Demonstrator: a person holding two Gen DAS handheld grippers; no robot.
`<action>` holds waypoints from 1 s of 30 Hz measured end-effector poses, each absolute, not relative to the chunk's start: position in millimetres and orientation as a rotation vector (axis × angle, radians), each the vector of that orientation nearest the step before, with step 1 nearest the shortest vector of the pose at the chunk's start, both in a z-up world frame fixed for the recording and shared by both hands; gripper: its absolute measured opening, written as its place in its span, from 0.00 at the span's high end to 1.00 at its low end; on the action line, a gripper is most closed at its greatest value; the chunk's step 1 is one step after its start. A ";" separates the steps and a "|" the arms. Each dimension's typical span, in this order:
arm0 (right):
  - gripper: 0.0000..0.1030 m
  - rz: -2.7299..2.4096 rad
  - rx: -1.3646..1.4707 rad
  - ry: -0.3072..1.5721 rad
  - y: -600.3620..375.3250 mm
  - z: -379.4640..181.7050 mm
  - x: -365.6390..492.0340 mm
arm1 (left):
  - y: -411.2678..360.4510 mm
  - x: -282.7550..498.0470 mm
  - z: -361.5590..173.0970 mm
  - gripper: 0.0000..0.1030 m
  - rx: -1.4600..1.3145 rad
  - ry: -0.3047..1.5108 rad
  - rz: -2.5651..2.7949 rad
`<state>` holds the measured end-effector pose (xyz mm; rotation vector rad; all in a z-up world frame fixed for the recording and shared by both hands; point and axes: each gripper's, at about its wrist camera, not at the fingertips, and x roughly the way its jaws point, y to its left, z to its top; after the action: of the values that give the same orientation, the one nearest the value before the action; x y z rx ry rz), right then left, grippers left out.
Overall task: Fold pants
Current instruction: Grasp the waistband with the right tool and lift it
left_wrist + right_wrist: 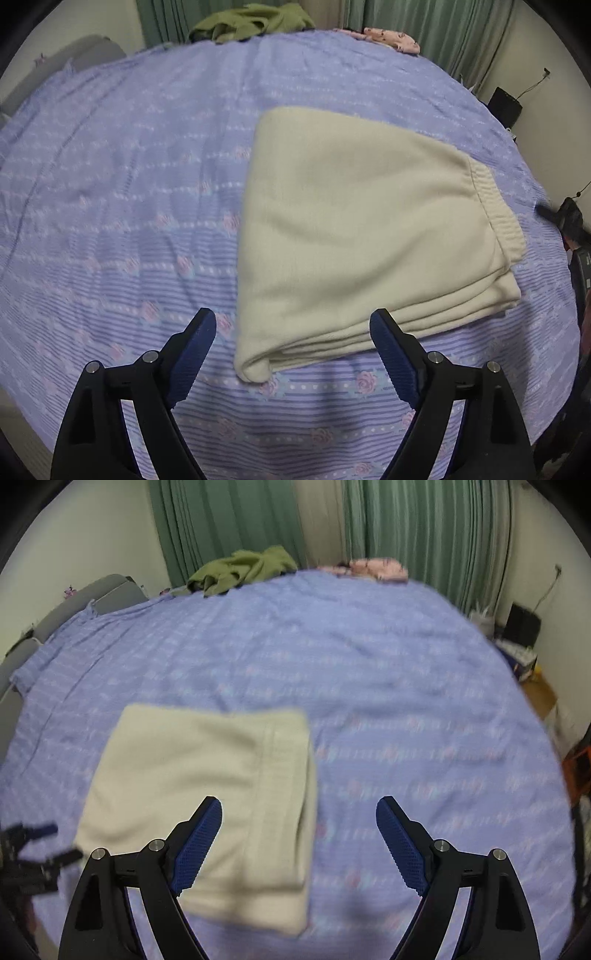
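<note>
The cream fleece pants (362, 229) lie folded into a flat rectangle of several layers on the purple bedspread (129, 177), ribbed waistband on their right side. My left gripper (293, 321) is open and empty, hovering just above the near edge of the pants. In the right wrist view the pants (184, 782) sit at lower left, and my right gripper (299, 808) is open and empty above their right edge. The left gripper's tips also show in the right wrist view (40, 843) at the far left. The right wrist view is blurred.
A green garment (255, 22) and a pink patterned one (388, 38) lie at the bed's far edge before green curtains (229, 524). A grey headboard (92, 598) is at left. A black box (506, 105) and clutter stand by the right wall.
</note>
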<state>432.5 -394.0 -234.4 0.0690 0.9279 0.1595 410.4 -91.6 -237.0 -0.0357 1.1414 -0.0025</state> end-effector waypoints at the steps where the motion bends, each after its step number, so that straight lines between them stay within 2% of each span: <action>1: 0.16 0.164 0.116 0.957 -395.0 -244.9 429.2 | -92.6 411.6 -236.6 0.17 -0.030 1.136 0.008; 4: 0.16 0.162 0.300 1.033 -403.9 -279.6 430.3 | -93.2 420.3 -238.2 0.17 -0.009 1.137 0.040; 9: 0.16 0.155 0.648 1.050 -430.8 -321.3 439.0 | -107.9 437.4 -238.2 0.17 0.025 1.111 0.015; 17: 0.16 0.299 0.838 1.156 -422.4 -374.7 459.3 | -119.8 453.6 -243.3 0.17 -0.018 1.114 0.000; 23: 0.15 0.451 0.940 1.143 -419.2 -389.3 443.0 | -132.7 453.3 -257.5 0.17 0.005 1.145 -0.034; 30: 0.15 0.520 1.083 1.174 -412.1 -408.9 477.5 | -137.2 468.6 -265.5 0.17 -0.095 1.174 -0.046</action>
<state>477.5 -412.1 -408.9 1.0833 1.1743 0.5203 468.6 -137.2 -265.5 -0.0954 1.1742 -0.0456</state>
